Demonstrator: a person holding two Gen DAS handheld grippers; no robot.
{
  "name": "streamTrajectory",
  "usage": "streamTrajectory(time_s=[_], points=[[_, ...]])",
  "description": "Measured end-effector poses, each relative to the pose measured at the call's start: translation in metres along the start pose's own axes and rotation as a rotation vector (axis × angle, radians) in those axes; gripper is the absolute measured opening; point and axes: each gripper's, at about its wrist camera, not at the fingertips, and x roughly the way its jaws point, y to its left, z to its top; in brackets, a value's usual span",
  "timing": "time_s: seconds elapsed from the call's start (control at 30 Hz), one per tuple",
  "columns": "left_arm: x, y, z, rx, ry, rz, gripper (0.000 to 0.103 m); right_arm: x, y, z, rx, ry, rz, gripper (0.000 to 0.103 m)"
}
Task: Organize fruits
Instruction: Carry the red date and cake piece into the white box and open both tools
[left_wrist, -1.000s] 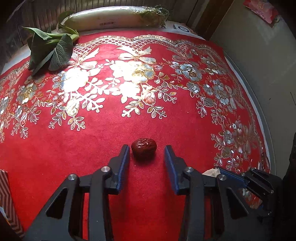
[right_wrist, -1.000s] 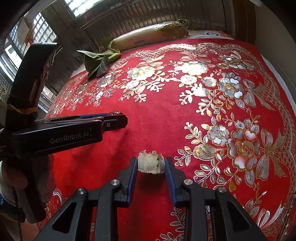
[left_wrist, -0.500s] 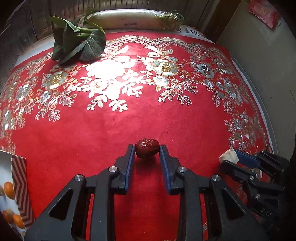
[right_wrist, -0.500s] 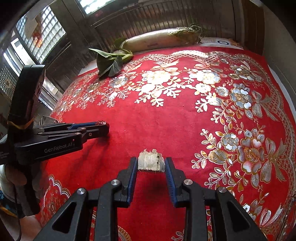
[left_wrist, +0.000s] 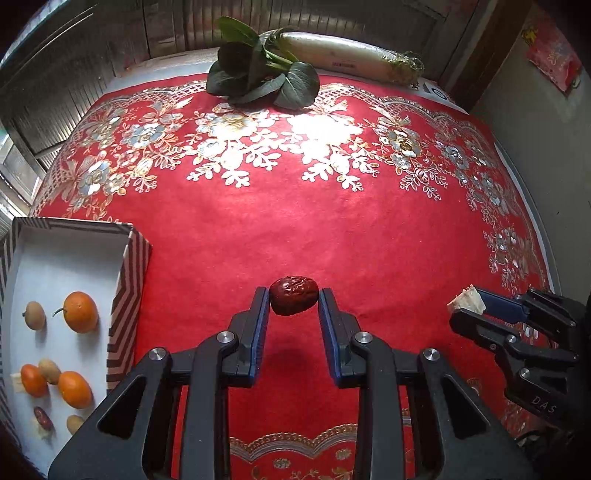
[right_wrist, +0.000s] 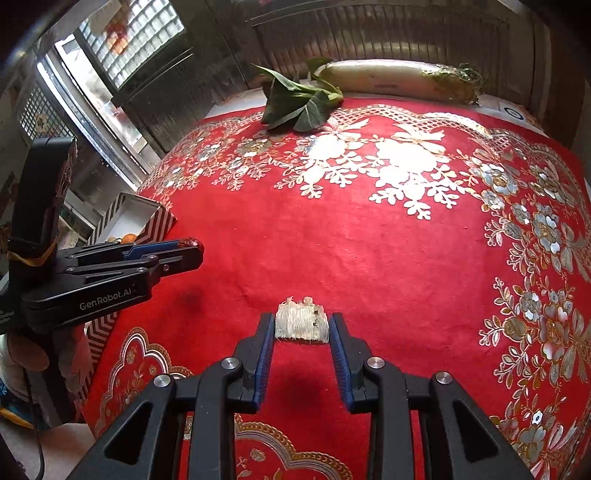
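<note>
The left claw (left_wrist: 293, 301) grips a wrinkled dark red dried date (left_wrist: 293, 300) above the counter's red embroidered cloth (left_wrist: 332, 229). The right claw (right_wrist: 302, 326) grips a pale fibrous chunk (right_wrist: 302, 325); what fruit it is cannot be made out. A striped white-lined cardboard box (left_wrist: 127, 280), cut off at the left edge, holds small oranges (left_wrist: 80, 312), tan round fruits and another date. Dark green leafy greens (left_wrist: 258, 79) and a long white radish (left_wrist: 351, 57) lie along the far edge. Bare cloth lies between the claws and those vegetables.
</note>
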Motion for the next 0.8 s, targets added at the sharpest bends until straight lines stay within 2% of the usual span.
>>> streamTrajectory(time_s=[0.8], points=[[-0.055,0.102,-0.052,-0.198,-0.062,0.164,0.026,0.037,0.125,0.028,-0.274,0.063,0.133,0.029]])
